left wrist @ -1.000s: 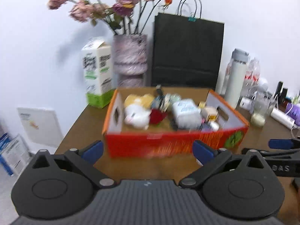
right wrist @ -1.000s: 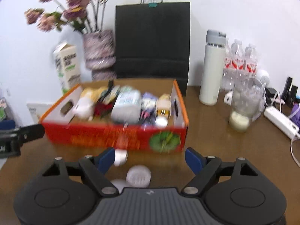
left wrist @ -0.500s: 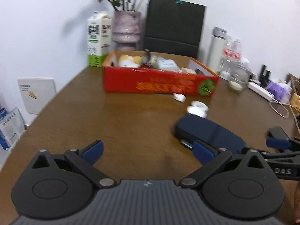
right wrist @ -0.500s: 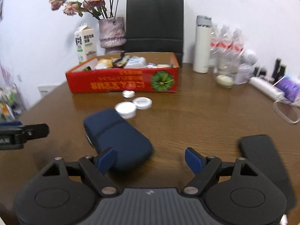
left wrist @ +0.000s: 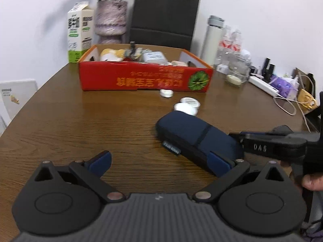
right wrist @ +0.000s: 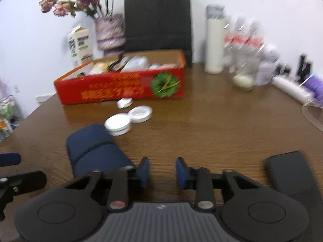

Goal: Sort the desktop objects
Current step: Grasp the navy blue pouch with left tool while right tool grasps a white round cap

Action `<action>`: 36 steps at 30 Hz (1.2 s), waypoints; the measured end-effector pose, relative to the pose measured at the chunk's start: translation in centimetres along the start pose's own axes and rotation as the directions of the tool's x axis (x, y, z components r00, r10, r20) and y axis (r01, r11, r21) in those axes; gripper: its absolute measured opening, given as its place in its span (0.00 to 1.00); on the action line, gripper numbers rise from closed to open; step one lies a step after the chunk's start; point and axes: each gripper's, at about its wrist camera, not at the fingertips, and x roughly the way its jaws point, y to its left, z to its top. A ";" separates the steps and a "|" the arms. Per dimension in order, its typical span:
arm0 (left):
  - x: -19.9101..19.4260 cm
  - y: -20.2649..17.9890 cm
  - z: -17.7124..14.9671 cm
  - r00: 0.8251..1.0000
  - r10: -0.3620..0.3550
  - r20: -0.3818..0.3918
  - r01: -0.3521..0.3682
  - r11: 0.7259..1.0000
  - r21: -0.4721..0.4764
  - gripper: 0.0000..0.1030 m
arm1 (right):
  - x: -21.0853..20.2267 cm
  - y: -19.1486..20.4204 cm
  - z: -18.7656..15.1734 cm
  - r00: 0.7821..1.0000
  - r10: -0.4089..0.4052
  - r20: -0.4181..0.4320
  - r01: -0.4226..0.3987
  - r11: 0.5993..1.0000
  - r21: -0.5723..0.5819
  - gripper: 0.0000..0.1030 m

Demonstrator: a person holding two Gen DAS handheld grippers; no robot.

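A navy blue case [left wrist: 193, 139] lies on the brown table, also in the right wrist view [right wrist: 94, 151]. Two white round tins [left wrist: 187, 105] [right wrist: 129, 118] and a small white case [left wrist: 166, 93] [right wrist: 124, 102] lie before the red cardboard box [left wrist: 141, 80] [right wrist: 121, 89], which holds several items. My left gripper [left wrist: 159, 160] is open and empty, its right finger beside the navy case. My right gripper [right wrist: 162, 171] is partly closed on nothing, just right of the navy case. A black case [right wrist: 290, 173] lies at the right.
Behind the box stand a milk carton [left wrist: 79, 34], a vase of dried roses [left wrist: 111, 20], a black paper bag [left wrist: 165, 12], a white flask [left wrist: 213, 42], water bottles [right wrist: 242, 40] and a glass jar [left wrist: 237, 72]. A power strip [left wrist: 264, 84] and cables lie at the right.
Both grippers pulled back from the red box, then moved in toward the navy case. The right gripper's jaws narrowed from wide open to a small gap.
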 end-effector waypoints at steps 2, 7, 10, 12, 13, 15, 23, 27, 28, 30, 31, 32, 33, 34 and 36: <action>0.3 0.9 0.5 1.000 0.017 -0.002 -0.017 0.999 -0.035 1.00 | 0.3 1.2 0.2 0.995 0.095 -0.013 -0.095 0.995 -0.018 0.20; 1.7 2.3 2.4 1.000 0.025 -0.005 -0.026 0.997 -0.076 1.00 | 0.2 3.9 0.9 0.985 0.171 -0.001 -0.170 0.977 -0.132 0.31; 2.9 1.5 3.2 1.000 -0.005 -0.004 0.005 1.000 -0.030 1.00 | 0.8 1.9 2.9 0.996 0.067 0.055 -0.064 0.996 -0.062 0.51; 3.9 0.1 3.1 0.999 -0.047 -0.025 0.048 0.997 0.056 1.00 | 1.9 0.2 4.3 0.996 0.077 0.055 -0.078 0.997 0.001 0.51; 4.4 -0.6 2.9 0.998 -0.063 -0.027 0.065 0.993 0.103 1.00 | 2.4 -0.6 4.7 0.994 0.100 0.047 -0.101 0.994 0.028 0.51; 5.2 -1.8 2.4 0.999 -0.041 -0.024 0.045 0.982 0.182 0.99 | 3.3 -1.2 5.2 0.992 0.124 0.022 -0.125 0.989 0.076 0.51; 4.2 -1.1 1.6 1.000 0.015 0.005 -0.016 0.977 0.213 0.62 | 5.7 2.7 5.7 0.994 0.106 0.003 -0.106 0.994 -0.001 0.59; 3.0 0.1 1.3 1.000 0.030 -0.010 -0.027 0.978 0.207 0.72 | 7.1 4.1 5.7 0.998 0.069 -0.002 -0.069 0.997 -0.031 0.46; 2.8 0.4 1.4 1.000 0.011 -0.004 -0.010 0.980 0.197 0.83 | 7.1 4.4 5.4 0.998 0.056 0.013 -0.056 0.997 -0.049 0.38; 2.9 0.8 1.7 1.000 -0.003 0.013 0.001 0.983 0.184 0.86 | 6.8 4.6 4.7 0.998 0.045 0.040 -0.042 0.996 -0.073 0.38; 3.3 0.9 1.9 1.000 0.002 0.007 -0.004 0.984 0.180 0.86 | 6.5 4.7 4.6 0.998 0.045 0.044 -0.042 0.996 -0.078 0.38; 3.8 1.1 2.1 1.000 0.008 -0.005 -0.007 0.985 0.173 0.85 | 6.3 4.6 4.4 0.998 0.048 0.044 -0.044 0.996 -0.076 0.38; 4.4 1.3 2.2 1.000 0.008 -0.025 -0.004 0.986 0.164 0.85 | 5.9 4.5 4.2 0.998 0.047 0.046 -0.044 0.997 -0.069 0.38; 4.7 1.4 2.1 0.999 -0.007 -0.038 0.013 0.988 0.154 0.77 | 5.4 4.3 4.1 0.998 0.045 0.052 -0.041 0.997 -0.065 0.38; 4.8 1.7 2.0 0.999 -0.039 -0.036 0.043 0.992 0.118 0.66 | 4.0 3.7 3.9 0.996 0.044 0.073 -0.040 0.997 -0.060 0.38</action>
